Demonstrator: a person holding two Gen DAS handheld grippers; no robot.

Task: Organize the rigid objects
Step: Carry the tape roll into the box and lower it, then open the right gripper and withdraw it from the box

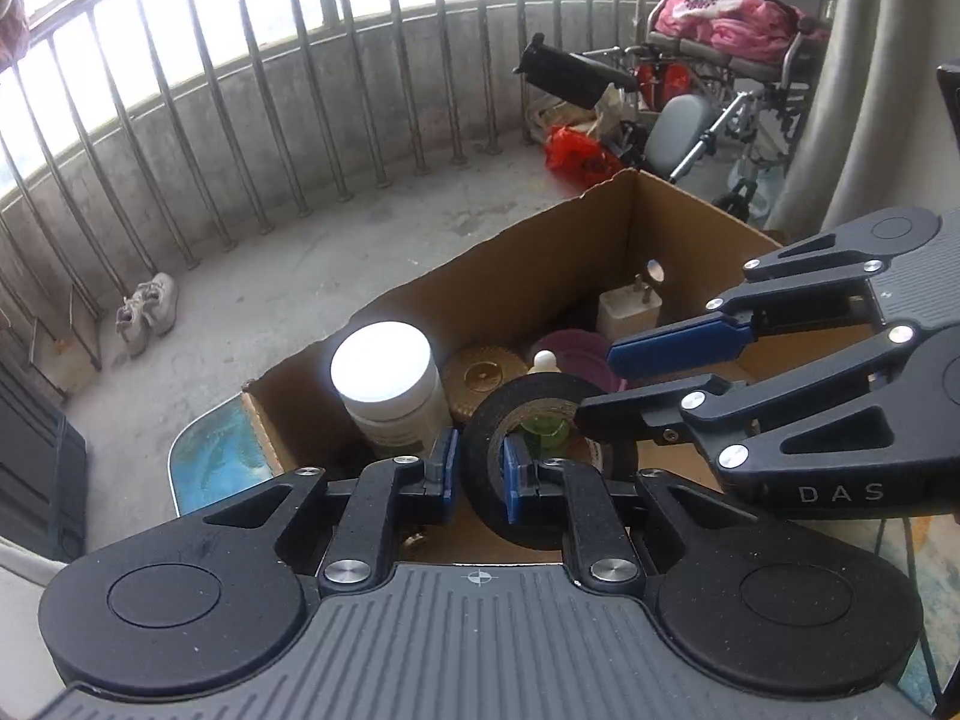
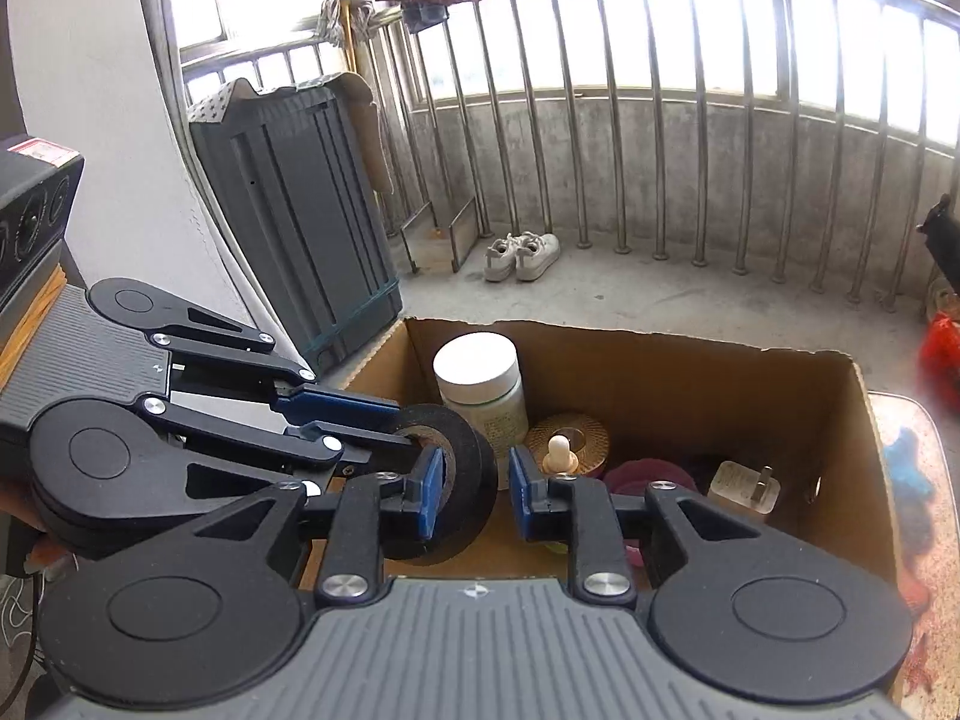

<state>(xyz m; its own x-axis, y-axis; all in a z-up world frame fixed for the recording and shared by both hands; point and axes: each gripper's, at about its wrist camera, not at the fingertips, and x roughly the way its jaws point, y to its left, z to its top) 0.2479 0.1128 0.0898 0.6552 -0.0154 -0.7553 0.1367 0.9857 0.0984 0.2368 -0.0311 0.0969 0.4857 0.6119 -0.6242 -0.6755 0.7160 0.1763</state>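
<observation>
My left gripper (image 1: 478, 471) is shut on a black tape roll (image 1: 480, 420), one finger outside the ring and one inside its hole, holding it over the open cardboard box (image 1: 540, 240). The roll (image 2: 462, 450) and the left gripper (image 2: 390, 426) also show in the right wrist view. My right gripper (image 2: 471, 495) is open beside the roll, its left pad (image 2: 429, 495) close to the roll's face; it also shows in the left wrist view (image 1: 600, 381). Inside the box are a white-lidded jar (image 2: 480, 384), a gold round lid (image 2: 567, 435), a small dropper bottle (image 2: 559, 453), a purple item (image 2: 645, 477) and a white plug adapter (image 2: 747, 489).
The box sits on a patterned table (image 2: 918, 480). A metal railing (image 2: 660, 150) rings the concrete balcony. White shoes (image 2: 522, 255) lie on the floor, a dark crate (image 2: 300, 228) stands left, and a wheelchair with pink cloth (image 1: 720, 60) stands at the far right.
</observation>
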